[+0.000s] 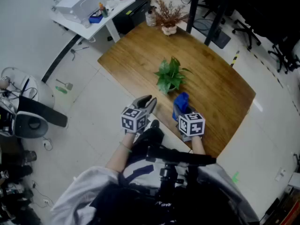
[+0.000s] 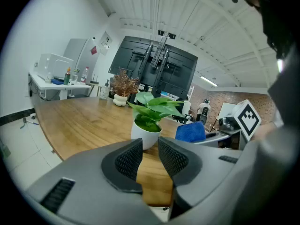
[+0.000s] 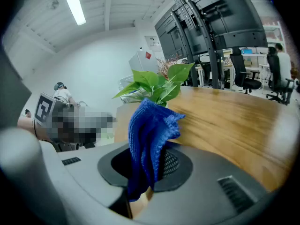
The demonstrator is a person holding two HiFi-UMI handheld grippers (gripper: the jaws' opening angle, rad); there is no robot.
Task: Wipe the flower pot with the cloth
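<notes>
A leafy green plant (image 1: pixel 171 75) in a white flower pot (image 2: pixel 144 135) stands mid-way along the wooden table (image 1: pixel 215 86). My right gripper (image 1: pixel 182 110) is shut on a blue cloth (image 1: pixel 181 100), held just short of the plant on its near right side. In the right gripper view the cloth (image 3: pixel 149 135) sticks up out of the gripper (image 3: pixel 151 165), with the plant's leaves (image 3: pixel 157 86) behind it. My left gripper (image 1: pixel 147 102) hovers at the table's near edge, left of the cloth. In its own view the gripper (image 2: pixel 150 146) is shut but for a thin gap and holds nothing.
A dried plant in a small pot (image 1: pixel 168 20) stands at the table's far end. A white side table with a printer (image 1: pixel 84 6) is beyond the far left corner. Office chairs (image 1: pixel 281 50) stand at the right. A black and white machine (image 1: pixel 28 118) sits on the floor at left.
</notes>
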